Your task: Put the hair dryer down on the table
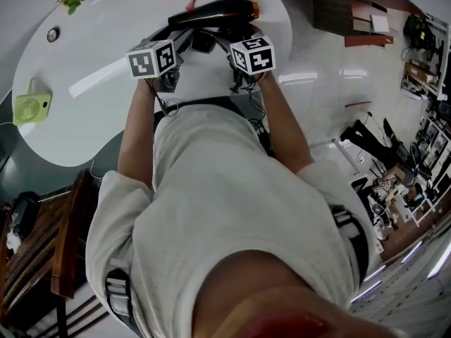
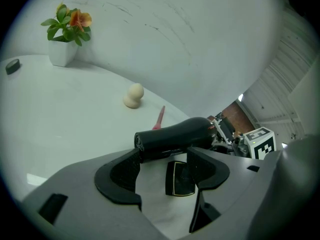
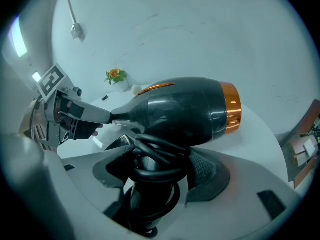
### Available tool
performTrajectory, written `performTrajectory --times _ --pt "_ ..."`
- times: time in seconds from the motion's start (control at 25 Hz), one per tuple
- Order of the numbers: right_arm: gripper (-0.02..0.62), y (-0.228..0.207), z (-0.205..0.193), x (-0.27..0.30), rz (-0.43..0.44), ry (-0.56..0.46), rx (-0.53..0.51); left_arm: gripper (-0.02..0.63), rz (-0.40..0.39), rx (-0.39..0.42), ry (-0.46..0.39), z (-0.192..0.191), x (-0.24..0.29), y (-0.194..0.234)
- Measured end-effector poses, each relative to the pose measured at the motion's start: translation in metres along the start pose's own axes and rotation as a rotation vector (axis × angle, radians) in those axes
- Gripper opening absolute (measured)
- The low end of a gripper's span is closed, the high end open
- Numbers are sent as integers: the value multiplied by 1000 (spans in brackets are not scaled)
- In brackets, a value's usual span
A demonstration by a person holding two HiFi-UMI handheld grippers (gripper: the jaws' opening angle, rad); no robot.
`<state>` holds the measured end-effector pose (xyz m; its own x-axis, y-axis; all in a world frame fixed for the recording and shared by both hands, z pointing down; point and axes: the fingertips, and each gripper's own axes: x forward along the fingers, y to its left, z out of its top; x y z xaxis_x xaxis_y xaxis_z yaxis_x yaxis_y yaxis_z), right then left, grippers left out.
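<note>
Black hair dryer (image 1: 215, 10), barrel crosswise, orange end rightward, in right tool (image 3: 162, 165).

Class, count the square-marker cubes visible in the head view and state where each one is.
2. One cube sits on the left gripper, the other on the right gripper, both near the hair dryer. None appears hidden.

No legible words, numbers or brand marks in any view.
The only sign-like marks are black-and-white square coded patterns, not letters. They sit on the faces of the left tool's white cube (image 1: 151, 58) and the right tool's white cube (image 1: 254, 53). The black hair dryer with an orange band (image 3: 190, 111) carries no print that can be made out.
</note>
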<state>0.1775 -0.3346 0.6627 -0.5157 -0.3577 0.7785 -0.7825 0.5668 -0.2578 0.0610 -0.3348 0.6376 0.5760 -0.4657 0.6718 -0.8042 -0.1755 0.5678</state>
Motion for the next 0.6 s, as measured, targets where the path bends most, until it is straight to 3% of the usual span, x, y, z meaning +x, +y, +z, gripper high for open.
performTrajectory --times 0.28,0.6 --pt "313 -2 -10 -7 -11 -32 33 305 51 46 -36 -8 -1 4" --pt "314 0 -16 -23 -33 -67 31 302 94 10 -67 -26 -16 7"
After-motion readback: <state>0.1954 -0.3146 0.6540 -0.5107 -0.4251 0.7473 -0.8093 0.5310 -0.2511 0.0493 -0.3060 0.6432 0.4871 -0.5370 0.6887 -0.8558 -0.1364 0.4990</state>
